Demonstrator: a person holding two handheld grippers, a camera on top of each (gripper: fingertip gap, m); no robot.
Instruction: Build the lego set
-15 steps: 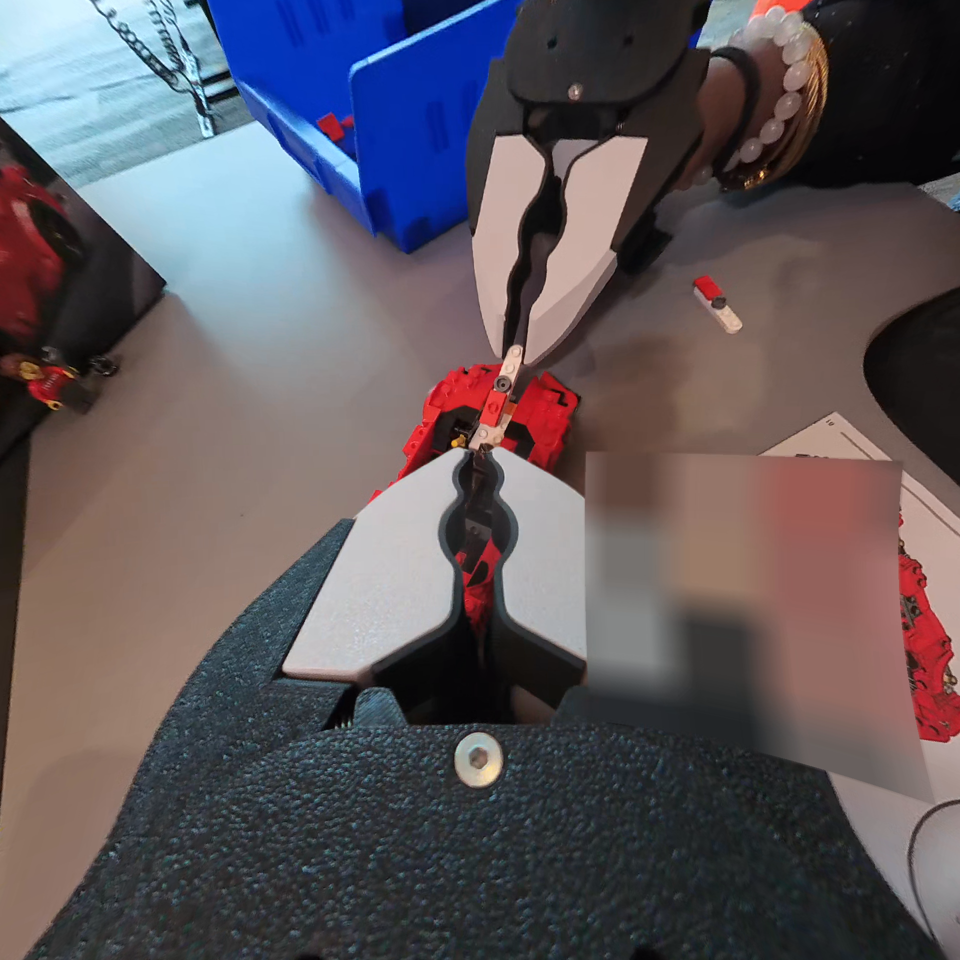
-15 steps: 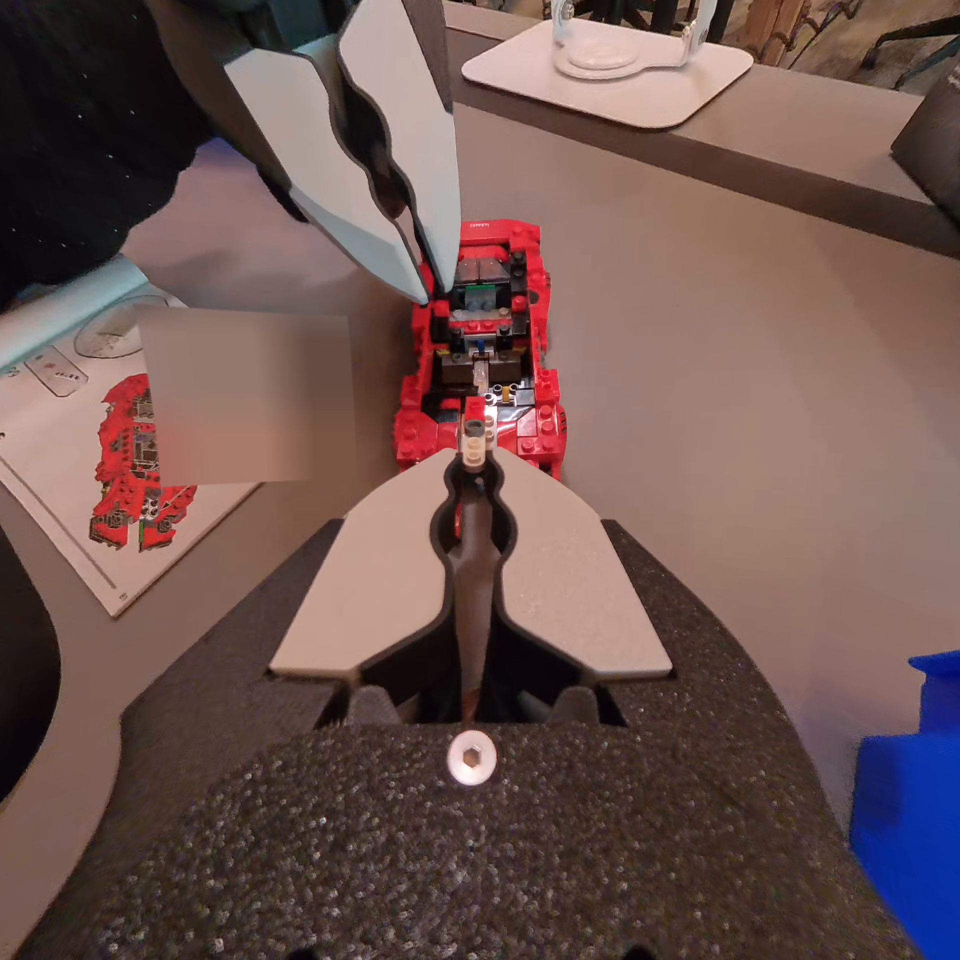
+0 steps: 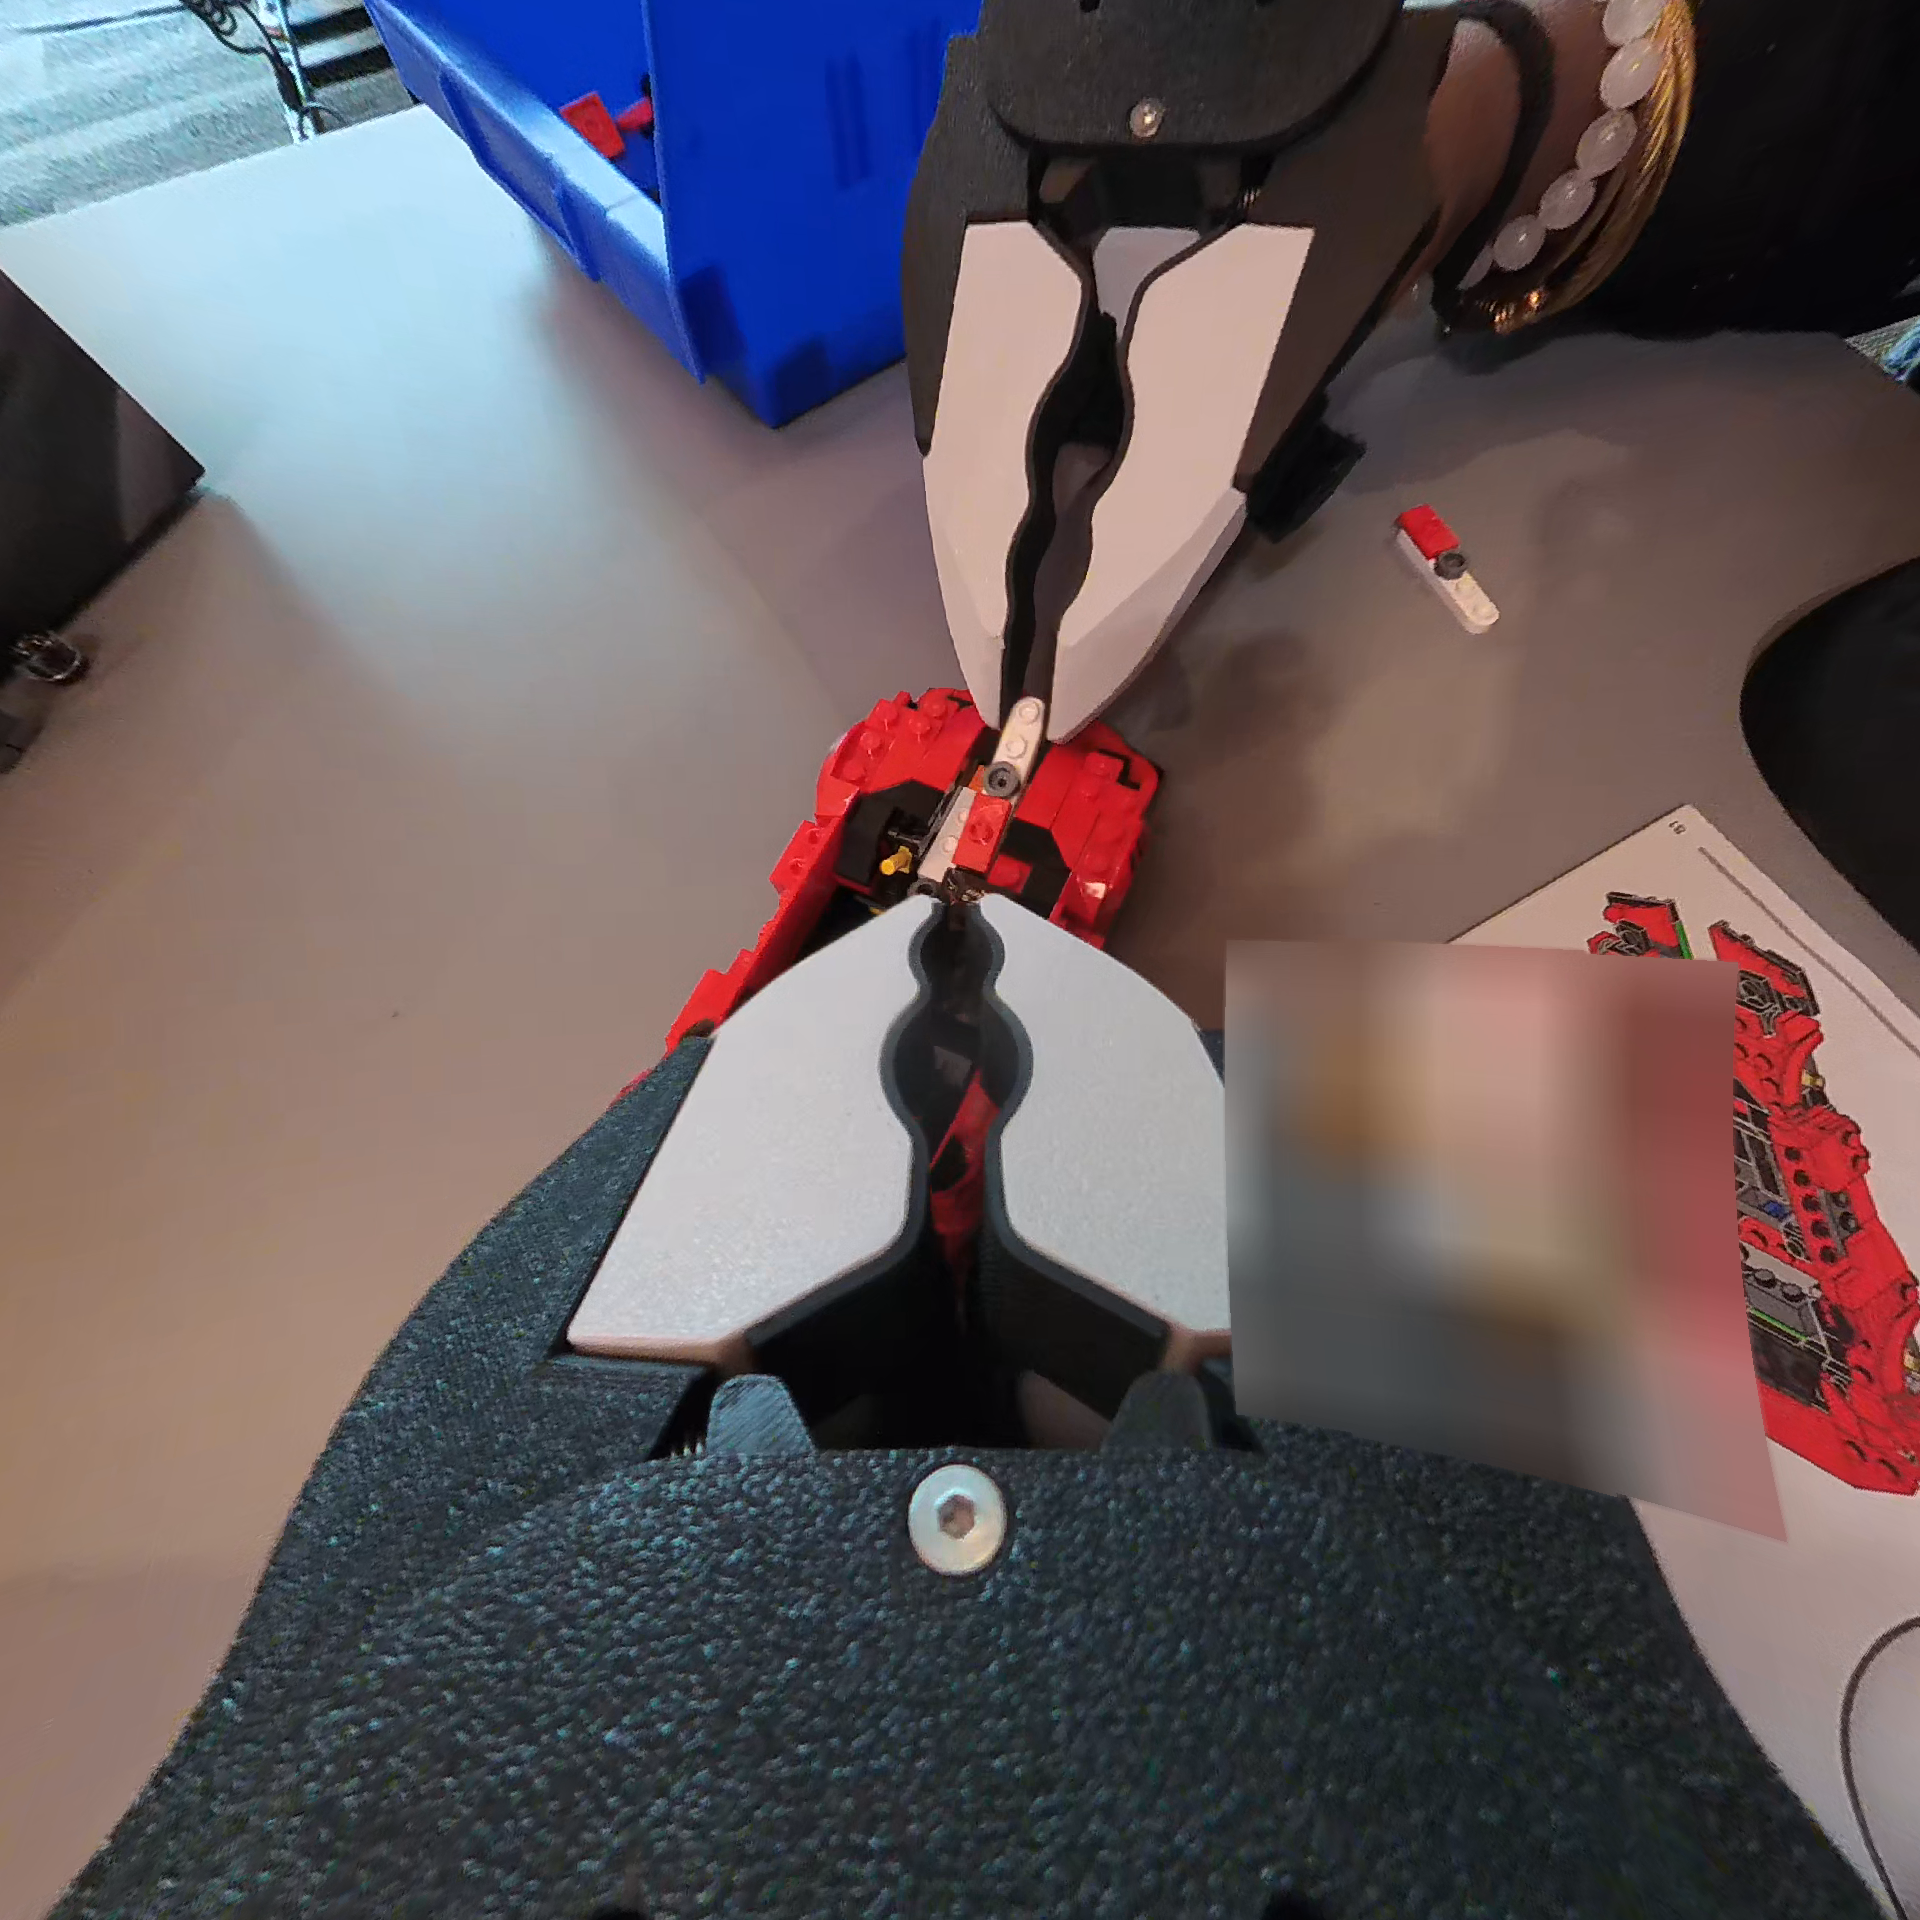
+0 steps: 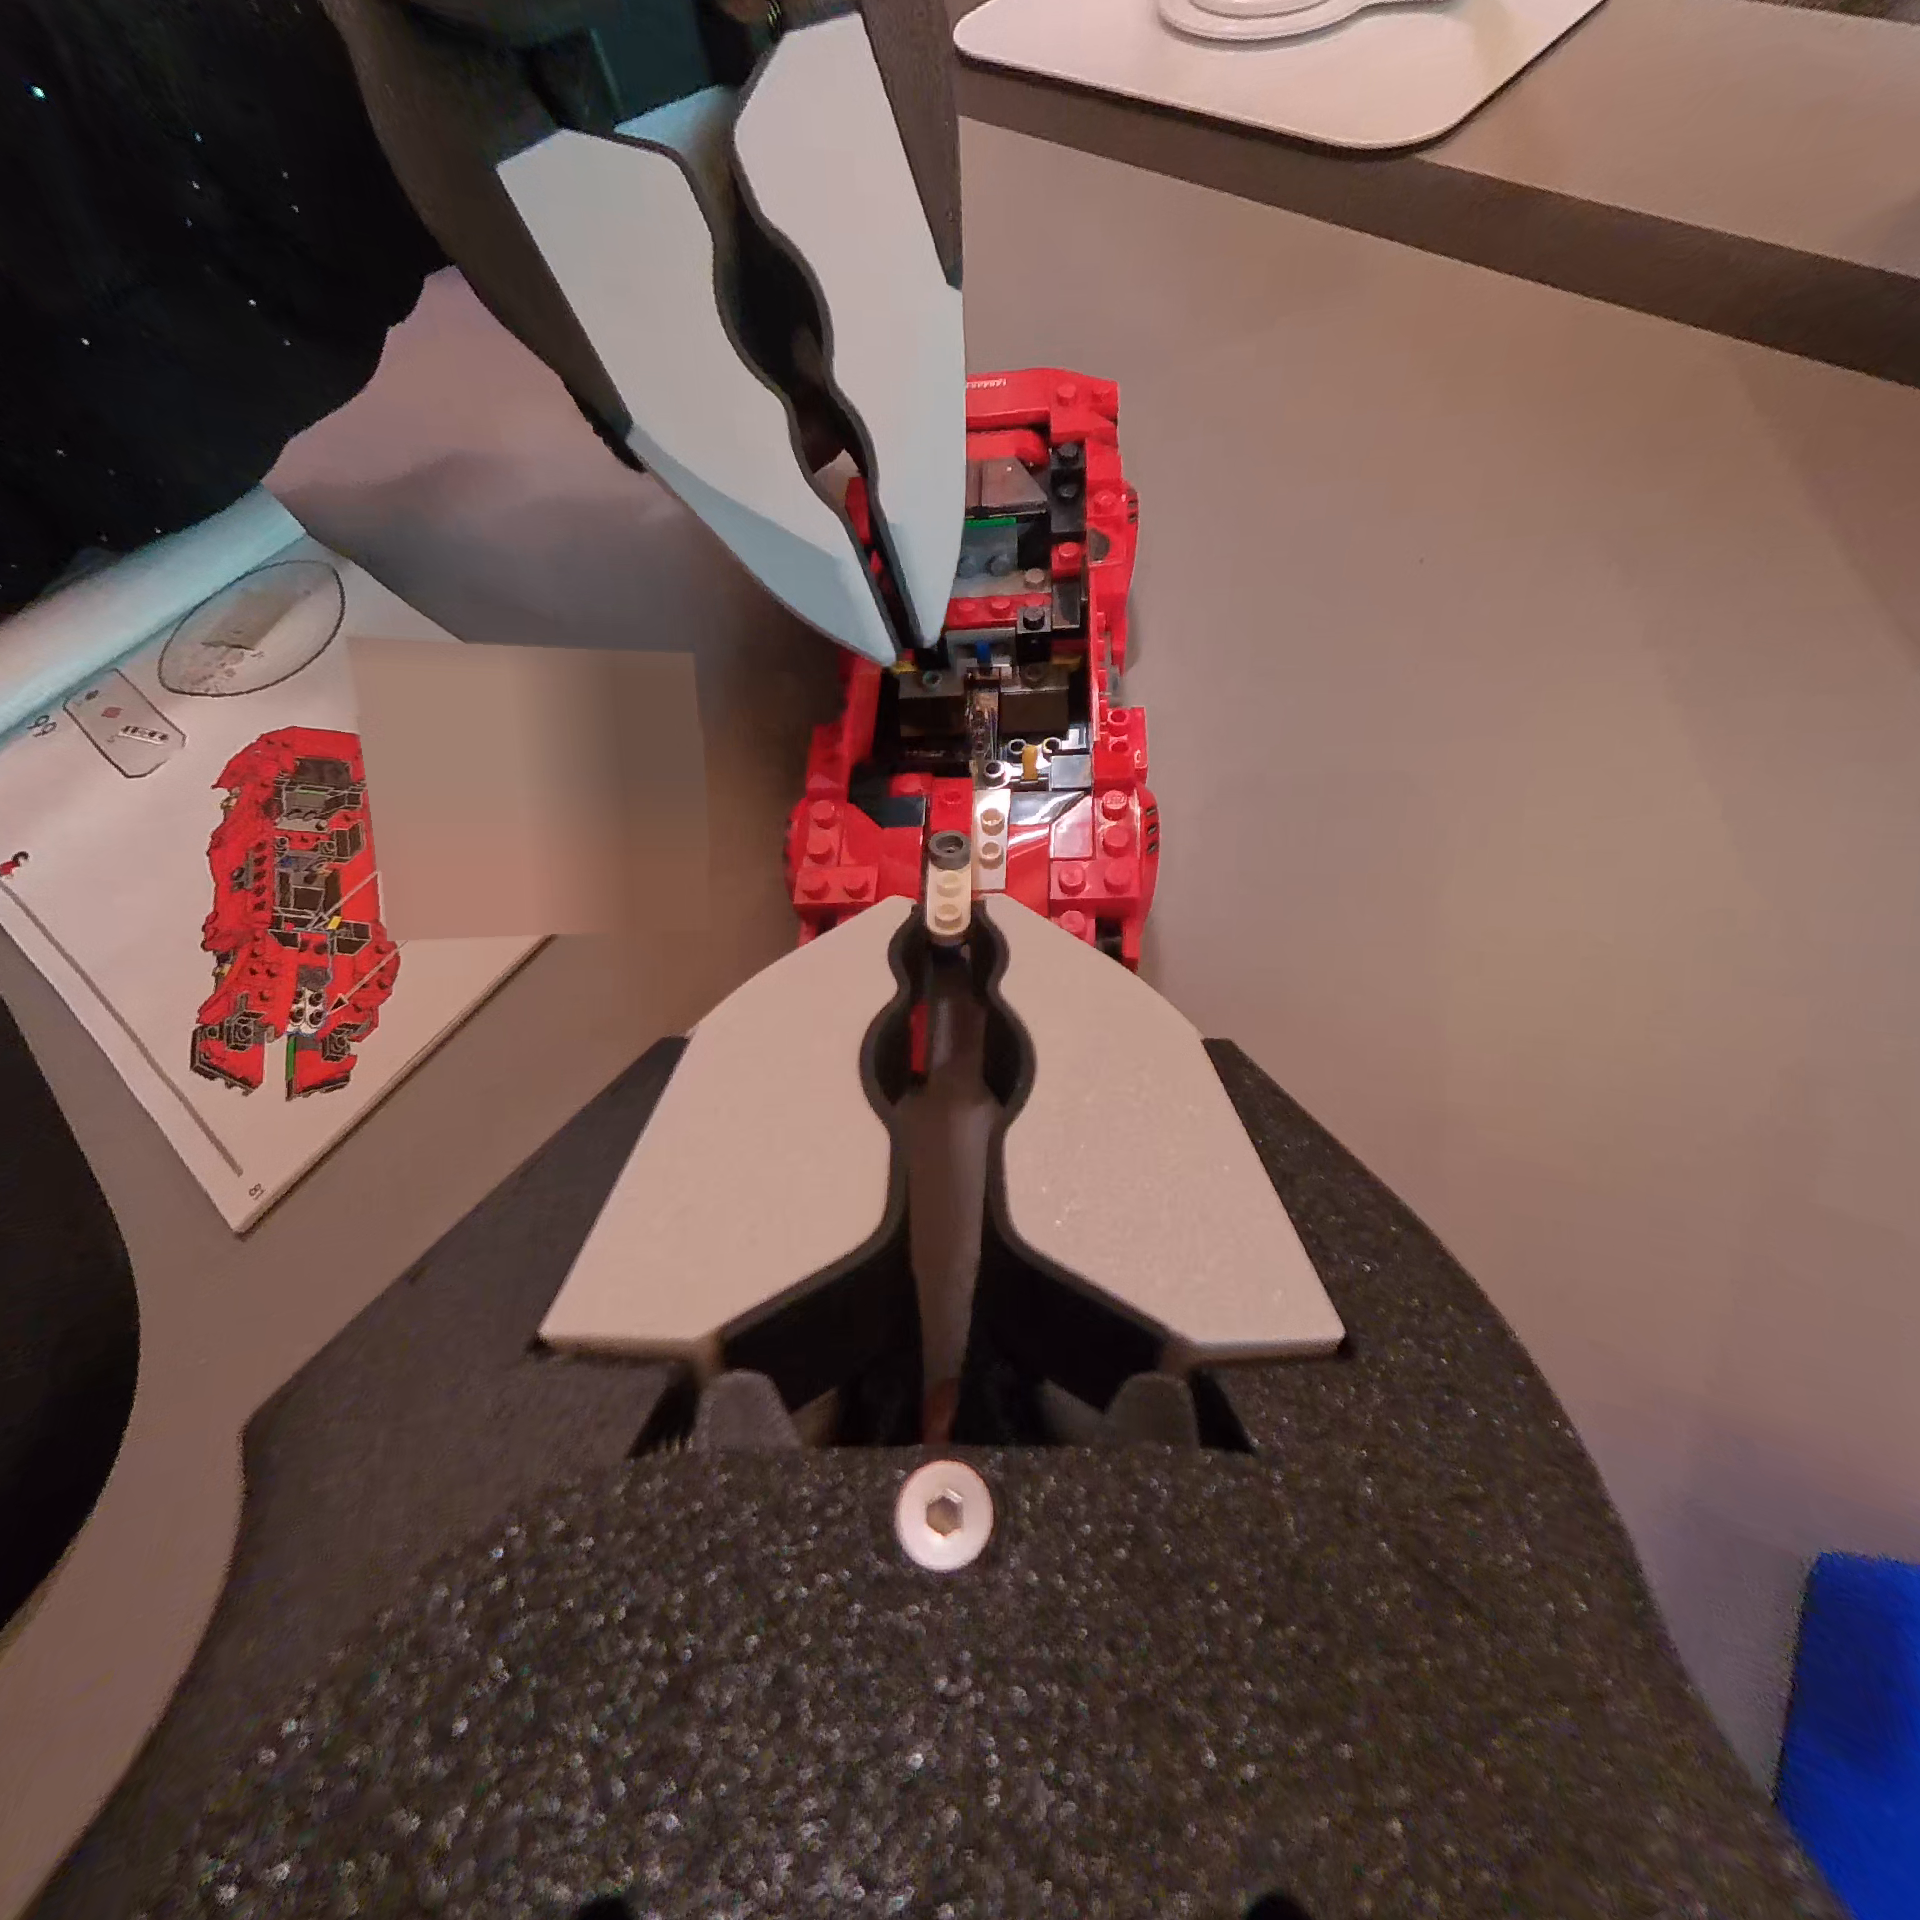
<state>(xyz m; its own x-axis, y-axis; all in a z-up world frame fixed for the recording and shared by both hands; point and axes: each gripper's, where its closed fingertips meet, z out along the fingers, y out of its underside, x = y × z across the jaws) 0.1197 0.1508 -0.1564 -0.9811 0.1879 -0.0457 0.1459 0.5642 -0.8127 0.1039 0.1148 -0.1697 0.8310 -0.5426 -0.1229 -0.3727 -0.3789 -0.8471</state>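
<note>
Right gripper [image 4: 948,914] pinches a slim white strip [image 4: 951,883], lowering it onto the red car [image 4: 1091,862]. Left gripper [image 3: 951,904] jaws closed on the cabin, likely bracing it.

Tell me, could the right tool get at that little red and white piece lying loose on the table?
Probably not right now. The right tool is shut on a small white strip over the red car. The loose piece lies in the open beside it with nothing in between, so it looks reachable once that strip is let go.

Left hand-held gripper [image 3: 951,914] closed on red lego car [image 3: 1091,821] – right hand-held gripper [image 3: 1023,717] pinches white plate assembly [image 3: 987,800] over it; table [image 3: 416,727] grey.
</note>
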